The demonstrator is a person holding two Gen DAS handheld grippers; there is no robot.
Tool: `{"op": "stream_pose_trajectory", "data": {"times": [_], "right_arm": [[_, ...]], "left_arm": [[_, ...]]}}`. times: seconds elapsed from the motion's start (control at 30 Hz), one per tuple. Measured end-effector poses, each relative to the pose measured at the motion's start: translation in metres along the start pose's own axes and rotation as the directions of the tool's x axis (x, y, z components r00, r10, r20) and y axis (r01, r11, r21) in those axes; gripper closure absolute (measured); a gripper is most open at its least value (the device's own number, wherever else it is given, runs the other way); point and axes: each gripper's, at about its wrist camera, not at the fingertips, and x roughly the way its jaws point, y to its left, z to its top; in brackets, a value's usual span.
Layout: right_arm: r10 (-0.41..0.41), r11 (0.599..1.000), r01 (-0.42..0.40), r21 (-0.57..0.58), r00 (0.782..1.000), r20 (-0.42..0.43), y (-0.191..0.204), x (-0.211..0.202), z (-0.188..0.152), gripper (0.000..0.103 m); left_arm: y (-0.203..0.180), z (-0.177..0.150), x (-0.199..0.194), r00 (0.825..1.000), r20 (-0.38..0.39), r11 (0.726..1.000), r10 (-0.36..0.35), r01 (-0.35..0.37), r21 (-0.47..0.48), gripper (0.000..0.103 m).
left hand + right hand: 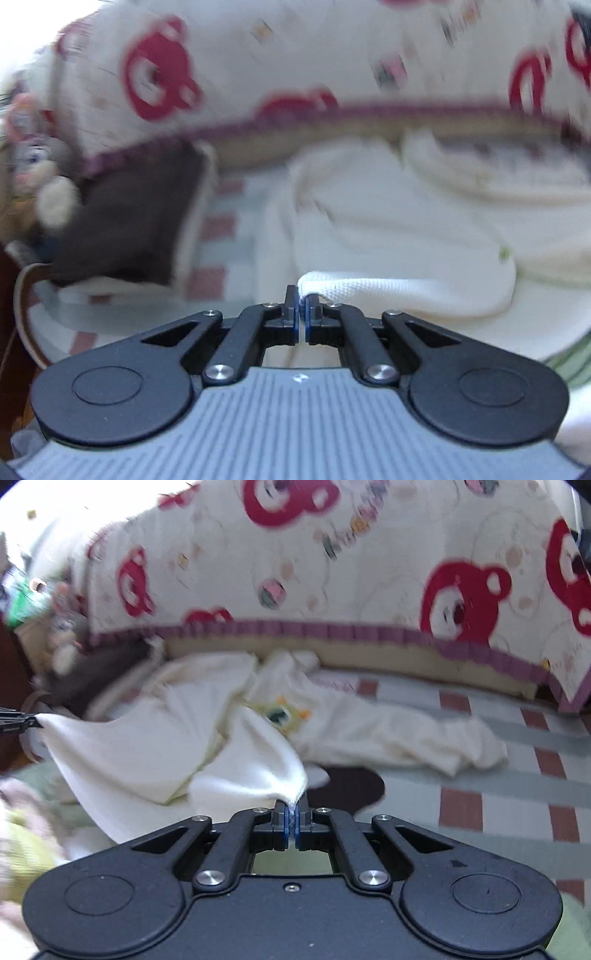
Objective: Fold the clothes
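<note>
Black linkage fingers of the right gripper, pinched tight on one corner of a white cloth; blue pads sandwich a frayed edge. Left gripper, fingers likewise closed, nipping another corner of the same cloth, seen also at the left edge of the right view. Cloth: soft ribbed knit, light, limp, sagging in a loose drape between the two holds above the bed; judged easy to lift, prone to slump, best held at corners or hem. Further cream garments, crumpled, one with a small green motif, lie beyond on the bed's checked cover of pale grey and brick-red squares. Backdrop: hanging cream blanket printed with red bears, purple frilled border. Brown cushion at left, blurred.
</note>
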Motion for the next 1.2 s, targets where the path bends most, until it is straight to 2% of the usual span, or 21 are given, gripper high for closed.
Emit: {"op": "stream_pose_trajectory", "data": {"times": [0.07, 0.17, 0.23, 0.33, 0.4, 0.47, 0.6, 0.63, 0.67, 0.73, 0.8, 0.87, 0.97, 1.0, 1.03, 1.07, 1.1, 1.17, 1.2], "right_arm": [[0.039, 0.999, -0.038, -0.017, 0.999, 0.022, 0.005, -0.026, 0.005, 0.100], [0.077, 0.997, -0.077, -0.011, 0.997, 0.014, 0.012, -0.047, -0.006, 0.100], [0.098, 0.995, -0.098, 0.015, 0.994, -0.038, 0.016, -0.041, -0.029, 0.100], [0.014, 0.999, -0.007, 0.035, 0.983, -0.181, 0.017, 0.003, -0.067, 0.100], [0.003, 0.998, 0.012, 0.064, 0.973, -0.230, 0.015, 0.020, -0.078, 0.100], [0.041, 0.996, -0.025, 0.088, 0.981, -0.188, 0.015, 0.010, -0.072, 0.100], [0.129, 0.974, -0.111, 0.198, 0.988, -0.081, 0.016, -0.037, -0.030, 0.100], [0.136, 0.975, -0.122, 0.186, 0.989, -0.061, 0.020, -0.047, -0.022, 0.100], [0.128, 0.981, -0.120, 0.151, 0.991, -0.047, 0.025, -0.056, -0.015, 0.100], [0.050, 0.997, -0.045, 0.059, 0.995, -0.088, 0.032, -0.053, -0.019, 0.100], [-0.001, 0.998, 0.012, 0.057, 0.980, -0.198, 0.027, -0.029, -0.038, 0.100], [-0.001, 0.993, 0.038, 0.112, 0.948, -0.318, 0.016, 0.003, -0.068, 0.100], [-0.029, 0.989, 0.089, 0.115, 0.895, -0.444, 0.010, 0.038, -0.101, 0.097], [-0.032, 0.988, 0.098, 0.117, 0.884, -0.467, 0.009, 0.042, -0.104, 0.091], [-0.031, 0.988, 0.100, 0.121, 0.880, -0.475, 0.008, 0.042, -0.103, 0.090], [-0.031, 0.989, 0.095, 0.114, 0.883, -0.468, 0.009, 0.039, -0.098, 0.090], [-0.031, 0.992, 0.082, 0.096, 0.893, -0.449, 0.012, 0.033, -0.090, 0.080], [-0.028, 0.997, 0.056, 0.058, 0.915, -0.402, 0.017, 0.019, -0.075, 0.067], [-0.020, 0.998, 0.038, 0.041, 0.929, -0.369, 0.019, 0.013, -0.067, 0.066]], "left_arm": [[0.009, -0.001, -0.031, 1.000, 0.011, 1.000, 0.015, -0.015, -0.007, 0.101], [0.012, -0.022, -0.058, 0.997, -0.045, 0.998, 0.063, -0.064, -0.007, 0.101], [0.012, -0.044, -0.055, 0.989, -0.120, 0.996, 0.083, -0.087, -0.025, 0.101], [0.015, -0.075, -0.028, 0.969, -0.236, 0.992, 0.071, -0.094, -0.087, 0.101], [0.015, -0.082, -0.021, 0.966, -0.256, 0.988, 0.046, -0.081, -0.129, 0.101], [0.015, -0.077, -0.030, 0.974, -0.227, 0.986, 0.028, -0.063, -0.152, 0.101], [0.020, -0.059, -0.062, 0.988, -0.152, 0.979, -0.011, -0.020, -0.205, 0.101], [0.021, -0.055, -0.067, 0.990, -0.143, 0.977, -0.018, -0.013, -0.212, 0.101], [0.022, -0.053, -0.069, 0.990, -0.140, 0.977, -0.026, -0.005, -0.215, 0.101], [0.023, -0.055, -0.061, 0.984, -0.173, 0.975, -0.034, -0.005, -0.220, 0.101], [0.020, -0.066, -0.046, 0.968, -0.250, 0.979, -0.025, -0.027, -0.201, 0.101], [0.016, -0.082, -0.030, 0.948, -0.317, 0.981, -0.020, -0.042, -0.188, 0.101], [0.018, -0.085, -0.028, 0.948, -0.316, 0.980, -0.030, -0.034, -0.196, 0.100], [0.019, -0.082, -0.031, 0.948, -0.317, 0.981, -0.036, -0.027, -0.191, 0.098], [0.020, -0.077, -0.034, 0.947, -0.319, 0.983, -0.042, -0.018, -0.183, 0.097], [0.022, -0.073, -0.036, 0.946, -0.321, 0.984, -0.049, -0.009, -0.175, 0.096], [0.022, -0.069, -0.040, 0.944, -0.325, 0.988, -0.054, 0.003, -0.155, 0.094], [0.020, -0.058, -0.049, 0.946, -0.322, 0.994, -0.043, 0.008, -0.106, 0.087], [0.018, -0.052, -0.055, 0.953, -0.302, 0.996, -0.035, 0.009, -0.088, 0.083]]}}
